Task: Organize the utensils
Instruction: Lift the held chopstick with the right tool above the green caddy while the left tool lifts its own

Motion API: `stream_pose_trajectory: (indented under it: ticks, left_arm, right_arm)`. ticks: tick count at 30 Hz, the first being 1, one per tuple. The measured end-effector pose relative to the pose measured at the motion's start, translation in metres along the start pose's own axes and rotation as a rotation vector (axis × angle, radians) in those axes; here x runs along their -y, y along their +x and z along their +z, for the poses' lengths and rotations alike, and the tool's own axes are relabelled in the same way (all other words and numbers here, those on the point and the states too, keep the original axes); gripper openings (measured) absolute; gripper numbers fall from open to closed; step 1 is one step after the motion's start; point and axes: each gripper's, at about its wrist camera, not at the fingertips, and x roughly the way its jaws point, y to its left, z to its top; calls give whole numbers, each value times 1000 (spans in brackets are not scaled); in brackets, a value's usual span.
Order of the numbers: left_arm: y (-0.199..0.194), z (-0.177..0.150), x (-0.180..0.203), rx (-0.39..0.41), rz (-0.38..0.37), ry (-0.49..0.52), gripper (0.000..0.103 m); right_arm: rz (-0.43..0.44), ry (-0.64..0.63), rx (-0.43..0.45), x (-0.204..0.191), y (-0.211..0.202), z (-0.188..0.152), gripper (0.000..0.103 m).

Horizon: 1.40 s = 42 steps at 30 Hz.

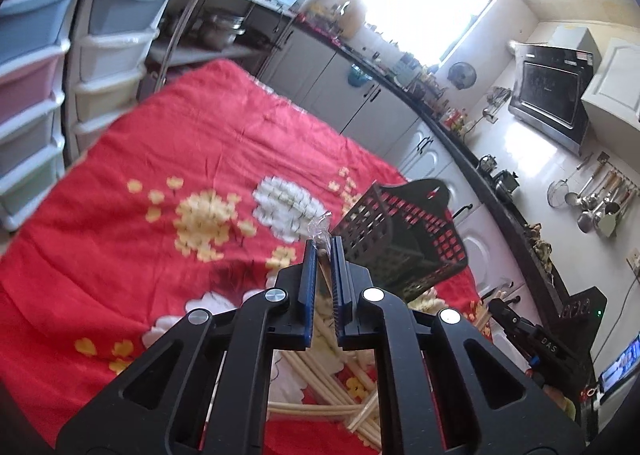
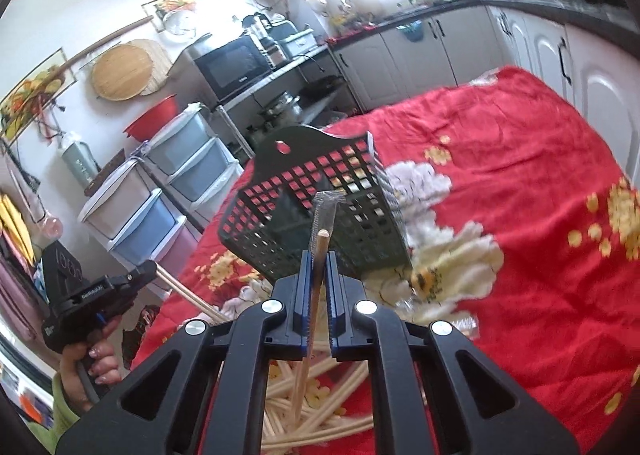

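Note:
A black perforated utensil basket (image 1: 404, 239) stands on the red floral cloth (image 1: 200, 159); in the right wrist view it (image 2: 320, 207) is just beyond the fingers. My left gripper (image 1: 323, 251) is shut on wrapped chopsticks (image 1: 321, 229), close to the basket's left side. My right gripper (image 2: 319, 259) is shut on a wooden chopstick in clear wrap (image 2: 320, 239), its tip pointing at the basket. A pile of loose chopsticks (image 2: 312, 411) lies under both grippers, also in the left wrist view (image 1: 340, 395). The left gripper shows in the right wrist view (image 2: 154, 269).
Plastic drawer towers (image 1: 36, 75) stand beyond the cloth's far left edge. White cabinets under a dark counter (image 1: 400, 103) run along the right. A microwave (image 2: 236, 67) sits on a shelf. Hanging ladles (image 1: 600, 203) are on the wall.

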Motion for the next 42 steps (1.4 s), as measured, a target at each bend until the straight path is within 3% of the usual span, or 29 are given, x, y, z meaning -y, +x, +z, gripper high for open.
stream_pose_trajectory:
  ticks: [12,18,30,42]
  left_arm:
    - [-20,12,50,55,-105,108,3]
    - [-26,23,80,92,-138,178,3]
    - [-31,51,112,164,-147,252,3]
    - [-40,86,135,268,-103,319,3]
  right_arm:
    - [39,-121,16,-35,-12,16,6]
    - [58,-162,84,-49,-28,34,6]
    - [41,-206,210,-63,-47,69,6]
    - [-19,-252,371,-64,-61,106,6]
